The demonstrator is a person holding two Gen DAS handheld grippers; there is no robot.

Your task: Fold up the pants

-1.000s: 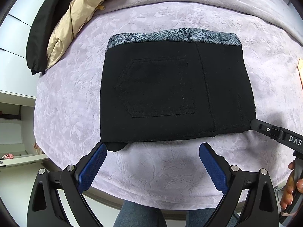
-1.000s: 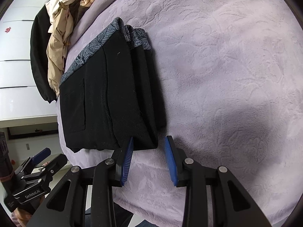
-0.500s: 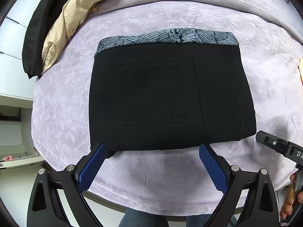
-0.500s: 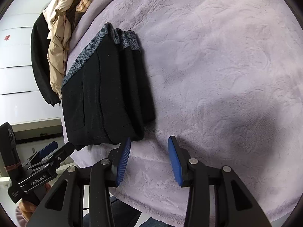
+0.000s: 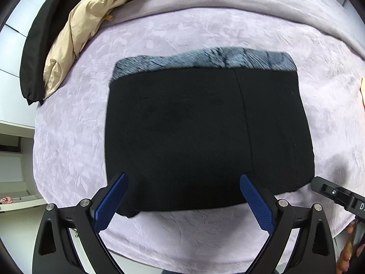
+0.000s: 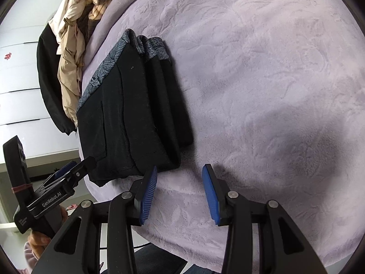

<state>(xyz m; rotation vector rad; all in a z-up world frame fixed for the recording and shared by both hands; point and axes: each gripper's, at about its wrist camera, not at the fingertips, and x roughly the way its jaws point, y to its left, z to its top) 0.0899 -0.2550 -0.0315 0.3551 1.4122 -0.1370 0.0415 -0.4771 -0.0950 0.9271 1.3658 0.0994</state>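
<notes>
Left tongs (image 5: 183,196): jaws spread wide, nothing gripped. They hang steeply over the near edge of the folded pants (image 5: 205,137), blue pads (image 5: 111,202) straddling that edge toward its left corner; can't tell if the pads touch the cloth.

Right tongs (image 6: 180,191): jaws partly apart, nothing between them, only bare blanket (image 6: 262,80) below. Left pad tip sits just beside the near right corner of the pants, not on it.

Pants: folded to a compact black rectangle, several layers stacked, the folds showing along the right side. Grey patterned waistband (image 5: 205,60) at the far edge. Vertical seam right of centre on top. Near left corner has a small flap sticking out past the fold line; other edges look fairly square.

Carrier is a bed with a lilac embossed blanket. Pants sit toward the near edge of the bed, left of centre in the right wrist view. A narrow strip of blanket shows between the pants and the bed's near edge.

Open room: wide bare blanket to the right of the pants and beyond the waistband. Left side is tighter: a beige jacket (image 5: 77,36) and a black garment (image 5: 34,52) hang over the far left corner, clear of the pants.

A hand (image 6: 38,239) holds the left tongs' grip off the near edge.
</notes>
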